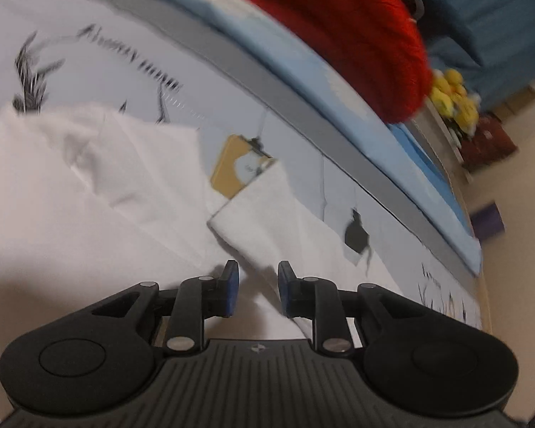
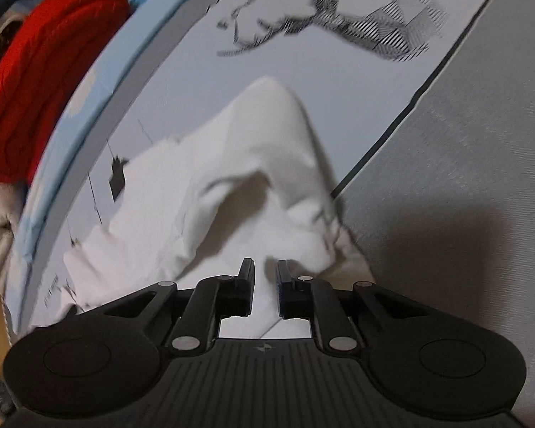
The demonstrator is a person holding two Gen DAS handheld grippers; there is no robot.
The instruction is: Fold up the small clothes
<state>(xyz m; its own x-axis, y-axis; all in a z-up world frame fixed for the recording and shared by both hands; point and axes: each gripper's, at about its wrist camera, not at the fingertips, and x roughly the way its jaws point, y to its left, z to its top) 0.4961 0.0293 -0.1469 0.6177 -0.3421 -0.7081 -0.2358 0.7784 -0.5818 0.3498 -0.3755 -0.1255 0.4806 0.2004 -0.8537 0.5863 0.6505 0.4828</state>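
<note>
A small white garment (image 1: pixel 100 192) lies rumpled on a pale printed bed sheet (image 1: pixel 132 28). My left gripper (image 1: pixel 258 287) hovers just over its folded edge with the jaws apart and nothing between them. In the right wrist view the same white garment (image 2: pixel 232 196) is bunched up with a raised fold. My right gripper (image 2: pixel 264 285) is close above its near edge, jaws a small gap apart, white cloth showing in the gap; no grip is visible.
A red knitted item (image 1: pixel 356 28) lies on a light blue cover (image 1: pixel 303 67) at the bed's far side; it also shows in the right wrist view (image 2: pixel 35 82). Yellow flowers (image 1: pixel 453 96) stand beyond. A grey sheet area (image 2: pixel 463 149) lies to the right.
</note>
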